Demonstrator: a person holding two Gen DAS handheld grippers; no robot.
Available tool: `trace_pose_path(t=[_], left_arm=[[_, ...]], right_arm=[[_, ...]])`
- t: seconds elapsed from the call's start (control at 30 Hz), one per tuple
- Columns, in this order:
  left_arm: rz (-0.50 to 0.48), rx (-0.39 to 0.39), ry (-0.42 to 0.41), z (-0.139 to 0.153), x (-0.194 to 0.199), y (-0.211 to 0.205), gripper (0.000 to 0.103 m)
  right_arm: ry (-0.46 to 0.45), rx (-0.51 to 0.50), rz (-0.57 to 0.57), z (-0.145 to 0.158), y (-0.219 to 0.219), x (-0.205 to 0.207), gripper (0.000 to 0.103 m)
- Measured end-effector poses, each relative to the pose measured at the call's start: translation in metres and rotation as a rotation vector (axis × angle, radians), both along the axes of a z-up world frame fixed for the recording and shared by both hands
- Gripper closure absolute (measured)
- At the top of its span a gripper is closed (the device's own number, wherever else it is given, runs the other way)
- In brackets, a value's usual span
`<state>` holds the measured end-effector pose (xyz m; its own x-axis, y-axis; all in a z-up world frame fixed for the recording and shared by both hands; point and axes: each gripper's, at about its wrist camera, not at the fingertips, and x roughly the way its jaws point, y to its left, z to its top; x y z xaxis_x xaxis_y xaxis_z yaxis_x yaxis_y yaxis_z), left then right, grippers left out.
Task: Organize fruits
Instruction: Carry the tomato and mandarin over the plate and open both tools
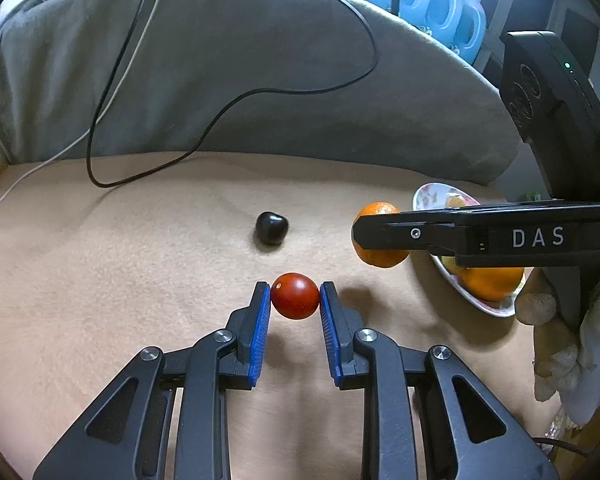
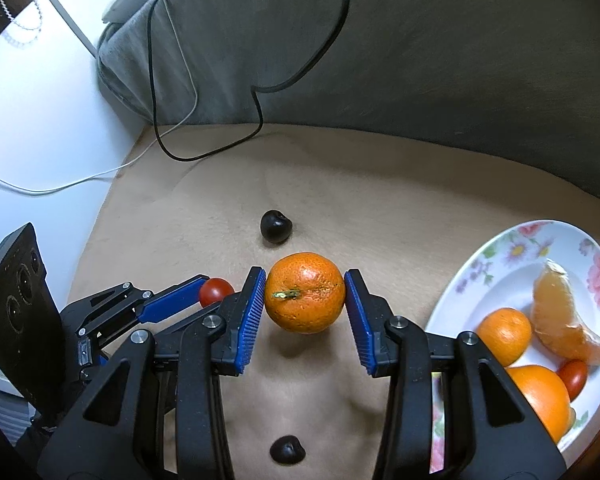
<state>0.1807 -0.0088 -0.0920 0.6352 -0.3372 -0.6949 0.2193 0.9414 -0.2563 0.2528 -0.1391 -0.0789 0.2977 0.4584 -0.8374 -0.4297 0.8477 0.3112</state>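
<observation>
My left gripper [image 1: 295,294] is shut on a red cherry tomato [image 1: 295,296], held between its blue pads just above the beige surface; it also shows in the right wrist view [image 2: 216,290]. My right gripper [image 2: 305,298] is shut on a mandarin [image 2: 305,298], lifted a little above the surface; it also shows in the left wrist view [image 1: 376,236]. A floral plate [image 2: 512,252] at the right holds oranges [image 2: 504,336], a peeled segment [image 2: 560,320] and a small tomato [image 2: 574,376]. One dark cherry [image 2: 275,227] lies beyond the mandarin, another [image 2: 287,449] below my right gripper.
A grey cushion [image 1: 240,60] backs the beige surface [image 1: 100,260]. A black cable [image 1: 220,116] and a white cable [image 1: 40,168] trail over it. Blue detergent bottles [image 1: 440,8] stand behind at the upper right. A gloved hand [image 1: 572,344] is at the right edge.
</observation>
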Motion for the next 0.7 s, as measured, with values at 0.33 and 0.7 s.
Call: trace_pose_path(t=[0.33, 0.7], left_arm=[[-0.020, 0.011, -0.027, 0.014, -0.012, -0.007, 0.079], [-0.054, 0.006, -0.040, 0.022, -0.016, -0.029, 0.080]], right_arm=[[-0.030, 0.019, -0.019, 0.015, -0.021, -0.010, 0.060], [-0.069, 0.036, -0.052, 0.034, -0.056, -0.019, 0.060]])
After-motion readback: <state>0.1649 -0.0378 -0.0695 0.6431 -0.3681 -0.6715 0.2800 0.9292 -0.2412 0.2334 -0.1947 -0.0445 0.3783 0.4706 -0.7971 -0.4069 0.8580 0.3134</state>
